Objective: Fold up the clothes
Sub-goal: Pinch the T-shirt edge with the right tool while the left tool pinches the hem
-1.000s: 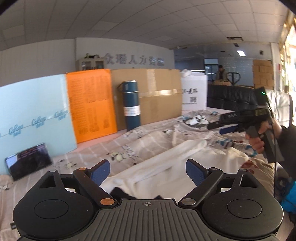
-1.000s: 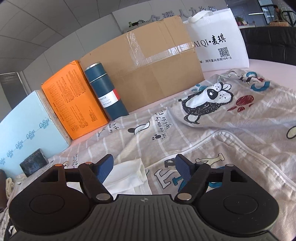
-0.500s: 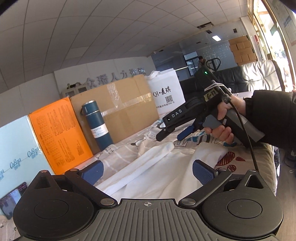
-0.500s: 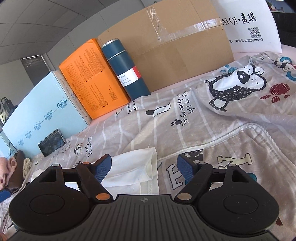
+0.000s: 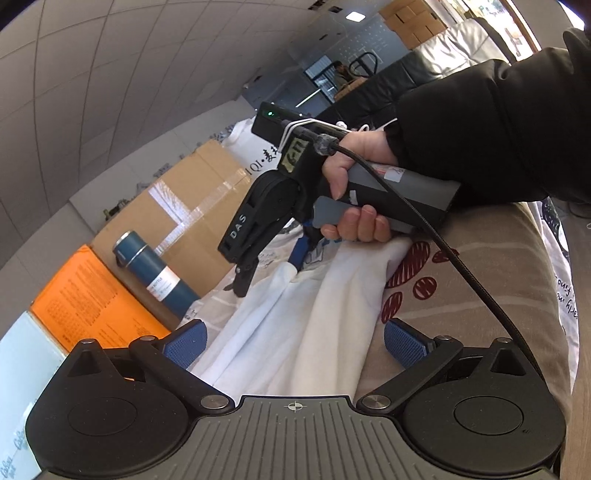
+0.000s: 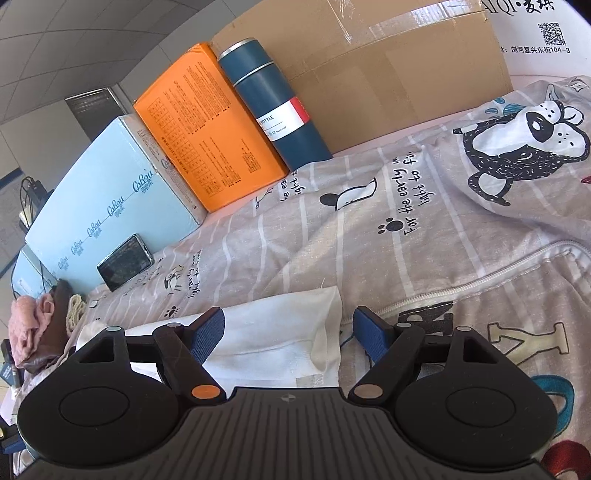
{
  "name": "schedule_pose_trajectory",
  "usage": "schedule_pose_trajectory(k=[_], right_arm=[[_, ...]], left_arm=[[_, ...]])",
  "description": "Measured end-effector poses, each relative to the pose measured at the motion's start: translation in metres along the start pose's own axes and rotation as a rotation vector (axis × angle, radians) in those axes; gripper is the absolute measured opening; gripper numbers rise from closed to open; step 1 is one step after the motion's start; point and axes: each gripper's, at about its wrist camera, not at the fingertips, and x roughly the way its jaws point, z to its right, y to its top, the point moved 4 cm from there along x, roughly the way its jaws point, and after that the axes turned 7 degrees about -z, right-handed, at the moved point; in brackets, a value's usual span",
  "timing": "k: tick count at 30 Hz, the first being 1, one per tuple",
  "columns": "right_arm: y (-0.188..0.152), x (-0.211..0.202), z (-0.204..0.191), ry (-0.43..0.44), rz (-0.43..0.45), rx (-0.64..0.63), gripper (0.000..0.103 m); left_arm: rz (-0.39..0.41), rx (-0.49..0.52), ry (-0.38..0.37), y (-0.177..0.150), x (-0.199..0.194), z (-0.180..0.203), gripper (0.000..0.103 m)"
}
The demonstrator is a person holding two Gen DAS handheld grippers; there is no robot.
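A white garment [image 5: 306, 325] lies on a cartoon-printed grey bed sheet [image 5: 476, 295]. My left gripper [image 5: 295, 341] is open, held above the white garment, empty. The right gripper [image 5: 271, 267], held by a hand in a black sleeve, hovers over the garment's far end in the left wrist view. In the right wrist view my right gripper [image 6: 290, 330] is open, with the cuff of a white sleeve [image 6: 295, 332] lying between and below its fingers, not pinched.
Along the back stand a light blue box [image 6: 107, 199], an orange box [image 6: 207, 129], a dark blue bottle [image 6: 273, 107], a cardboard box [image 6: 399, 62] and a white bag [image 6: 546, 33]. A phone [image 6: 123, 262] leans on the blue box. Pink and brown clothes [image 6: 33, 328] lie at left.
My left gripper has swung right and tilted, so the right gripper and hand now fill its view. My right gripper has moved down and closer over the white sleeve cuff.
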Motion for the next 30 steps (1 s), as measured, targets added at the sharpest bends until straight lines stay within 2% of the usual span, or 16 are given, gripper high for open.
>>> schedule_pose_trajectory(k=[5, 6, 8, 9, 10, 11, 12, 14, 15, 20, 25, 30], right_arm=[[0.002, 0.002, 0.000, 0.011, -0.042, -0.048, 0.057], [0.002, 0.002, 0.000, 0.011, -0.051, -0.059, 0.055], [0.003, 0.002, 0.001, 0.012, -0.068, -0.079, 0.049], [0.003, 0.003, 0.002, 0.012, -0.068, -0.082, 0.047], [0.002, 0.004, 0.002, 0.016, -0.069, -0.086, 0.041], [0.001, 0.005, 0.002, 0.032, -0.074, -0.089, 0.030], [-0.001, 0.007, 0.001, 0.044, -0.076, -0.095, 0.025], [-0.003, 0.005, -0.005, 0.046, -0.071, -0.133, 0.016], [-0.002, 0.003, -0.009, 0.046, -0.065, -0.150, 0.015], [0.009, -0.018, -0.037, 0.048, 0.036, -0.196, 0.013], [0.023, -0.032, -0.095, 0.027, 0.148, -0.242, 0.012], [0.032, -0.026, -0.175, -0.011, 0.200, -0.313, 0.011]], left_arm=[[0.010, -0.010, -0.025, 0.018, 0.025, 0.006, 0.102], [0.011, -0.009, -0.028, 0.021, 0.031, 0.007, 0.100], [0.008, -0.010, -0.031, 0.026, 0.039, 0.008, 0.085], [0.001, -0.011, -0.044, 0.027, 0.043, 0.009, 0.064], [-0.006, -0.012, -0.061, 0.029, 0.046, 0.010, 0.035], [-0.015, -0.015, -0.077, 0.029, 0.047, 0.010, 0.022], [-0.015, -0.025, -0.085, 0.027, 0.046, 0.007, 0.012], [-0.011, -0.048, -0.097, 0.024, 0.043, 0.001, 0.010], [0.000, -0.063, -0.085, 0.022, 0.038, -0.004, 0.007], [0.075, -0.160, 0.009, 0.008, -0.001, -0.035, 0.005], [0.135, -0.314, 0.111, -0.019, -0.049, -0.080, 0.003], [0.190, -0.468, 0.218, -0.056, -0.106, -0.122, 0.003]])
